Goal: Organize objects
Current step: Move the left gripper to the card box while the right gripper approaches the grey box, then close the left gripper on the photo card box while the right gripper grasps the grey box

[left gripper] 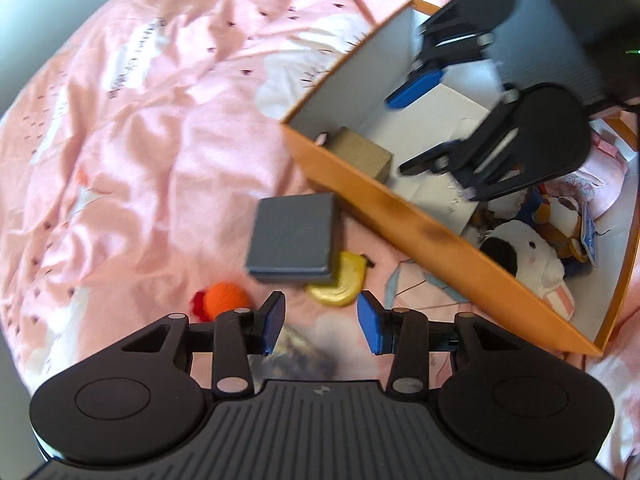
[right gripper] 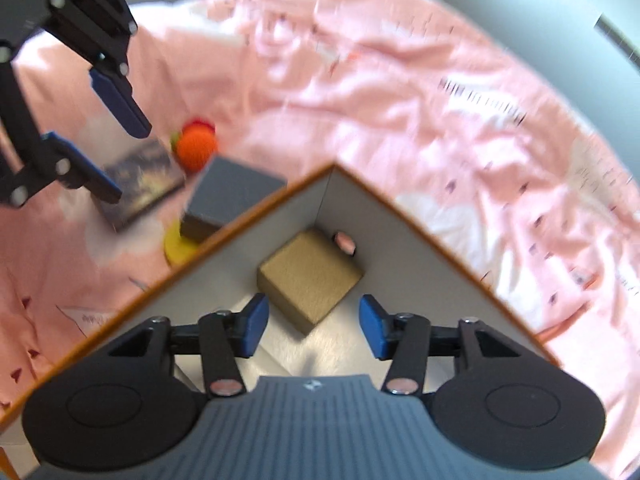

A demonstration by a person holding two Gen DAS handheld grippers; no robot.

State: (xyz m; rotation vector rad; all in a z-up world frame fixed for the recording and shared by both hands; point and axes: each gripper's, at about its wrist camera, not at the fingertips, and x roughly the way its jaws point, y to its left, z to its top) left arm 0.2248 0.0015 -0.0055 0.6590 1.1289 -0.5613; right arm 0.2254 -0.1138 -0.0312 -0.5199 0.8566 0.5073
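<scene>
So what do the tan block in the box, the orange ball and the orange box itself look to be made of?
Tan block: probably cork or dense foam; matte, finely speckled faces with soft edges. Orange ball: likely knitted or crocheted yarn; fuzzy, stitched-looking surface with a red frill beside it. Box: cardboard by the look of it; thin stiff walls, smooth orange outside, plain white inside, with a dark scuff on the outer wall.
</scene>
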